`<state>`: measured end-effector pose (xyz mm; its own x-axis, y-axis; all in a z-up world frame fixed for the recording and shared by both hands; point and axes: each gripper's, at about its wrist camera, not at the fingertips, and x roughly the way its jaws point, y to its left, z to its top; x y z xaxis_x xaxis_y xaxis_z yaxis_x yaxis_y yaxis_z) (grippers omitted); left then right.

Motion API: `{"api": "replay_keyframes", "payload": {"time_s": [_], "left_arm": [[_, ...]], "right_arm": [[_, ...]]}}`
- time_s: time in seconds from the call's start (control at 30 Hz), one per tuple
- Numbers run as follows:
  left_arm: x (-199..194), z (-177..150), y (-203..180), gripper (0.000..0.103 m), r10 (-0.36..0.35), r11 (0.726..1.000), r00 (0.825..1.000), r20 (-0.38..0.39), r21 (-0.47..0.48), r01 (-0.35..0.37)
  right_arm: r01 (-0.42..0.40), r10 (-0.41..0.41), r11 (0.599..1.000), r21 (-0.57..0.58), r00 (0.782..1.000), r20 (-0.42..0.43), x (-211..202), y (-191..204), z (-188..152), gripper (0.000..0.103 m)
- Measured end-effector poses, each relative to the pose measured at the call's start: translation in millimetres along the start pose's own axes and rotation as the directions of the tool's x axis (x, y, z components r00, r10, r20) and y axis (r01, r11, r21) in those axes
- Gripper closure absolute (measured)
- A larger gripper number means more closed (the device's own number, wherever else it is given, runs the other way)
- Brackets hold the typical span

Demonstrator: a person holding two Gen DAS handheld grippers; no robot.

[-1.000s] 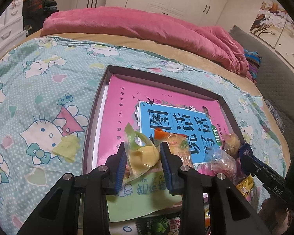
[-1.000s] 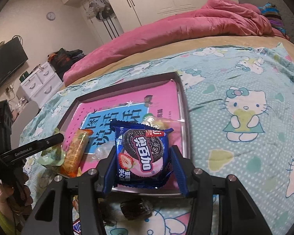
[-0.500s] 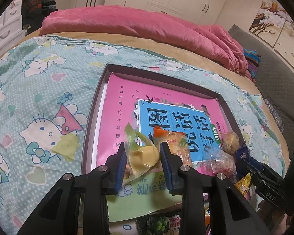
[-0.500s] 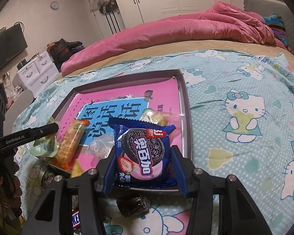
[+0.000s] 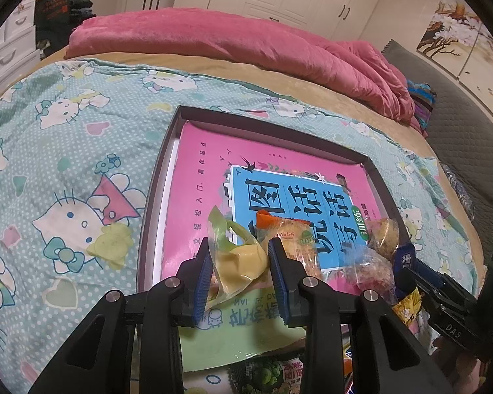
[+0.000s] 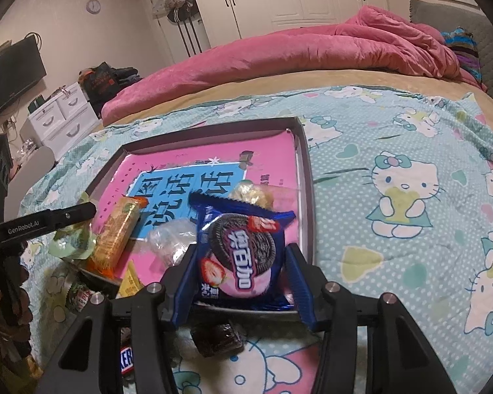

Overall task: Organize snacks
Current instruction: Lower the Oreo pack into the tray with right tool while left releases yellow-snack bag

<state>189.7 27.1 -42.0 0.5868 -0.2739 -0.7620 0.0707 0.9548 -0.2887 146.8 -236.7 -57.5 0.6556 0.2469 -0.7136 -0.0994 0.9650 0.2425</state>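
Observation:
A dark shallow tray [image 5: 167, 151] [image 6: 307, 177] lined with a pink and blue sheet lies on the bed. My left gripper [image 5: 241, 274] is shut on a green and yellow snack packet [image 5: 236, 256] over the tray's near left part. An orange-topped biscuit packet [image 5: 292, 239] [image 6: 116, 236] lies beside it. My right gripper [image 6: 240, 279] is shut on a blue Oreo packet [image 6: 240, 249] just above the tray's near right corner. Clear-wrapped snacks [image 5: 368, 259] [image 6: 172, 239] lie in the tray.
A dark wrapped snack [image 6: 218, 336] and a Snickers bar [image 6: 126, 358] lie on the Hello Kitty bedsheet [image 6: 394, 197] in front of the tray. A green packet [image 5: 266, 374] lies under my left gripper. A pink duvet [image 5: 246, 42] is heaped at the back.
My right gripper has carried the Oreo packet slightly forward and lower over the tray's near right corner. My left gripper has hardly moved with its packet.

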Motion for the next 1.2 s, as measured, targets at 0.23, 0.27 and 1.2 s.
{"api": "replay_keyframes", "payload": {"time_s": [0.23, 0.27, 1.2], "left_arm": [[0.0, -0.4, -0.4, 0.068, -0.004, 1.0, 1.0, -0.004, 0.001, 0.004], [0.1, -0.5, -0.3, 0.068, -0.006, 1.0, 1.0, -0.005, -0.001, 0.006], [-6.3, 3.0, 0.0, 0.062, -0.031, 0.999, 0.999, -0.028, -0.018, 0.031]], "right_arm": [[-0.004, 0.004, 1.0, 0.009, 1.0, -0.001, -5.6, -2.9, -3.2, 0.051], [-0.007, 0.007, 1.0, 0.006, 1.0, -0.002, -6.4, -3.1, -4.0, 0.051], [0.148, -0.142, 0.973, -0.179, 0.989, 0.049, -12.1, 19.8, -11.8, 0.049]]}}
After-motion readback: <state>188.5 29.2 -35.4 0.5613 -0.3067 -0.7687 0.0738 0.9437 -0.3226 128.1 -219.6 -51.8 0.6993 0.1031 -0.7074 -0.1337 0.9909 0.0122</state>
